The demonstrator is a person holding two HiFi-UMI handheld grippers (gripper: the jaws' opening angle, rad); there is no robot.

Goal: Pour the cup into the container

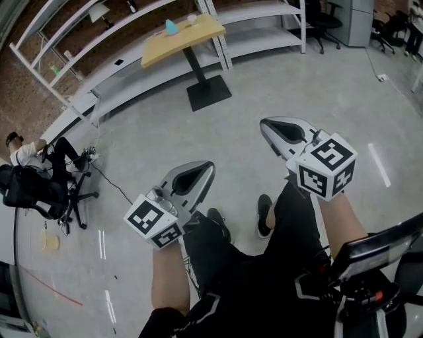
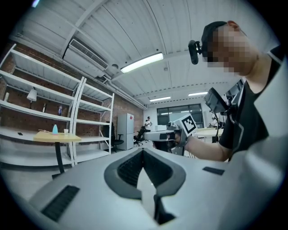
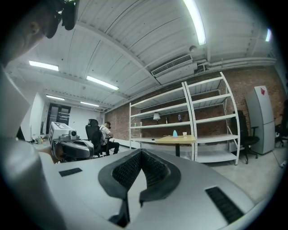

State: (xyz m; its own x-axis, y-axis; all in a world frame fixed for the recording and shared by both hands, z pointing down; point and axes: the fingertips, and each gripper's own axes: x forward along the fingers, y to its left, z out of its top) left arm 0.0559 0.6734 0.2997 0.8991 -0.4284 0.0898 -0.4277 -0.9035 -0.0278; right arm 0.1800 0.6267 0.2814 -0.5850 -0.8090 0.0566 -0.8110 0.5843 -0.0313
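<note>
A small wooden table (image 1: 182, 36) stands far ahead across the floor. On it are a light blue vessel (image 1: 171, 27) and a small white cup (image 1: 192, 20), also seen as the blue vessel (image 3: 175, 133) and the cup (image 3: 184, 134) in the right gripper view. My left gripper (image 1: 209, 165) and right gripper (image 1: 264, 122) are held at waist height over the floor, both shut and empty, far from the table. In their own views, the jaws of the left gripper (image 2: 143, 151) and the right gripper (image 3: 141, 152) meet with nothing between them.
White metal shelving (image 1: 119, 59) runs along the brick wall behind the table. A person sits on an office chair (image 1: 39, 188) at the left, with cables on the floor nearby. A tall white cabinet (image 3: 263, 119) stands at the right.
</note>
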